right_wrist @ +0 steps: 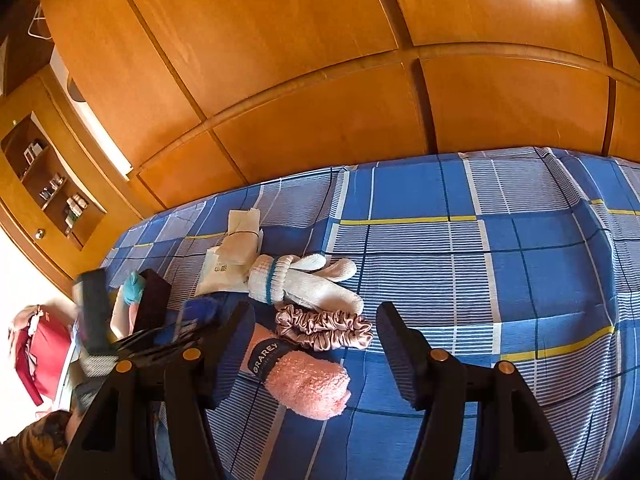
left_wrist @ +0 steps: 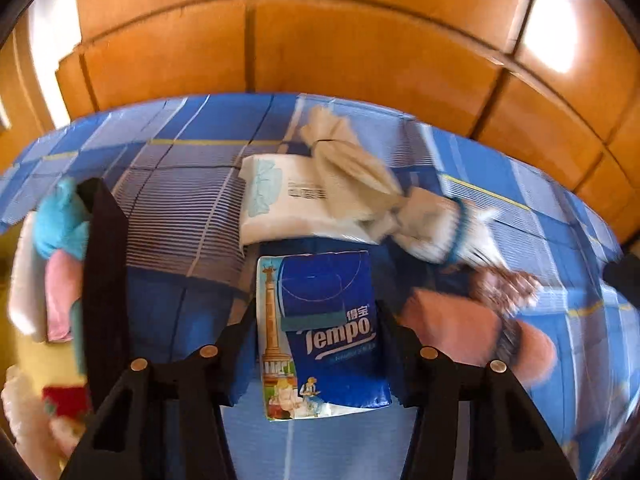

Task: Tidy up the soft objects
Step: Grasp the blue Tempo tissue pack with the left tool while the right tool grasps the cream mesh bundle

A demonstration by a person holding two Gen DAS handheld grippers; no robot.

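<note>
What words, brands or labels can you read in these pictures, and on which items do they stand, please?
"Tempo", with "得宝" above it: on the blue tissue pack held between the left gripper fingers.
"GRAREY", with the last letter uncertain: on the dark band around the pink rolled towel.
Barcode and small print on the white tissue pack: too blurred to read.
Items on the wooden shelf: too small to read.

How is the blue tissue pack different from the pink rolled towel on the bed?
The blue Tempo tissue pack is a glossy, printed, flat-sided packet; the pink rolled towel is fuzzy and rolled, with a dark label band around it. The tissue pack sits between the fingers of the left hand-held gripper, which is shut on it; the towel lies loose on the plaid bedspread, in front of the open right hand-held gripper. Both are soft goods.
</note>
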